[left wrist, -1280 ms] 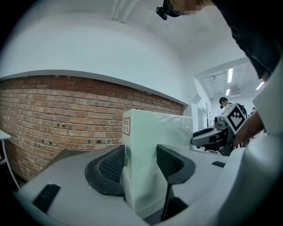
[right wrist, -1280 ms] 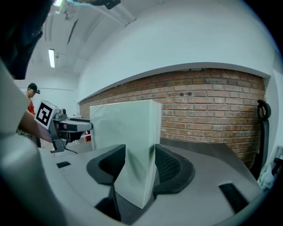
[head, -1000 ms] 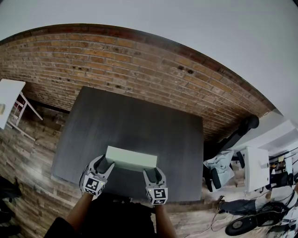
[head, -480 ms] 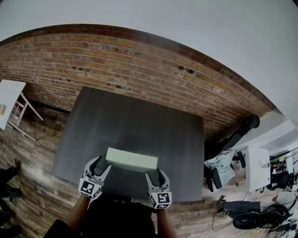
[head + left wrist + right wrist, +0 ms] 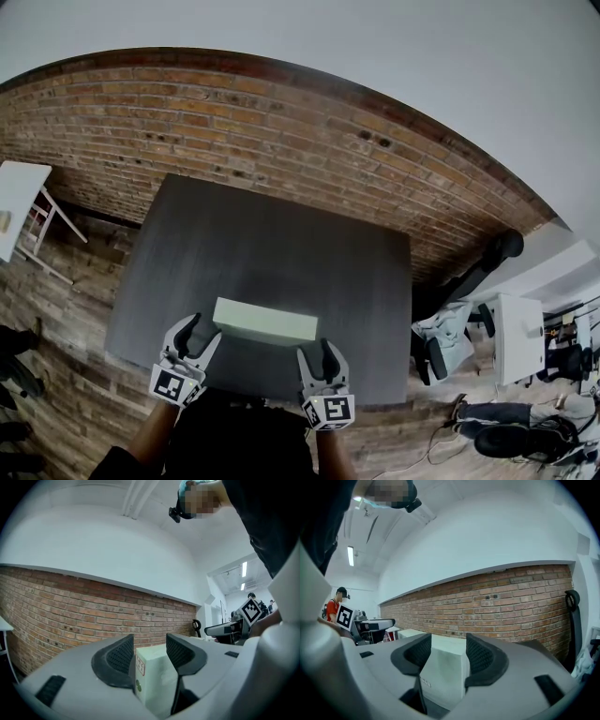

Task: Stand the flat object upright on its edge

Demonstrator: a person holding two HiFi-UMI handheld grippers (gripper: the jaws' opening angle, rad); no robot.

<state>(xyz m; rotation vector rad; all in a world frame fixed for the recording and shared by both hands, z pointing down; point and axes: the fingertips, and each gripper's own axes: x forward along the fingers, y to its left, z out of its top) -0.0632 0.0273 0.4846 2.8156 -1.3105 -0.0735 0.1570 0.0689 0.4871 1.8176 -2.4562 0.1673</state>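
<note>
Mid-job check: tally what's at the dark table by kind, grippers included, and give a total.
Grippers: 2 (left gripper, right gripper)
Pale green box: 1
Table: 1
Total: 4

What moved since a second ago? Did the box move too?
The left gripper and the right gripper both pulled back toward the person, away from the ends of the pale box. The box did not move; it stayed in its place on the dark table.
</note>
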